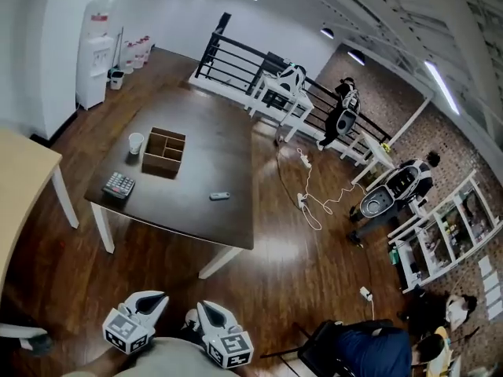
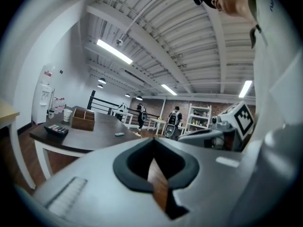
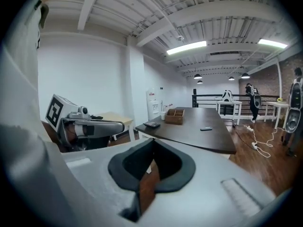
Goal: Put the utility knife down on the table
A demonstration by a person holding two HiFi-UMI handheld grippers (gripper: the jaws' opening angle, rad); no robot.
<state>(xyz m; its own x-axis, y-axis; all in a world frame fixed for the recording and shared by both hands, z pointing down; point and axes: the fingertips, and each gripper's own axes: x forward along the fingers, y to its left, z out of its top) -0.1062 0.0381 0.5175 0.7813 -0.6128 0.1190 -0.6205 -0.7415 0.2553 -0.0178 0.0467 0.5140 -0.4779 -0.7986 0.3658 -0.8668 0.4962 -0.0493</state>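
Observation:
The utility knife (image 1: 220,196) is a small grey object lying on the dark brown table (image 1: 204,132), near its right front part. It also shows far off in the left gripper view (image 2: 119,134) and the right gripper view (image 3: 206,128). Both grippers are low in the head view, well short of the table and close to my body. My left gripper (image 1: 157,297) is shut with nothing in it (image 2: 152,141). Beside it, my right gripper (image 1: 203,309) has its jaws together and empty (image 3: 152,141).
On the table stand a wooden compartment box (image 1: 163,151), a white cup (image 1: 136,143) and a calculator (image 1: 119,184). A light wooden table (image 1: 20,179) is at the left. Cables (image 1: 310,199) trail over the floor to the right. A black chair (image 1: 330,348) stands at the lower right.

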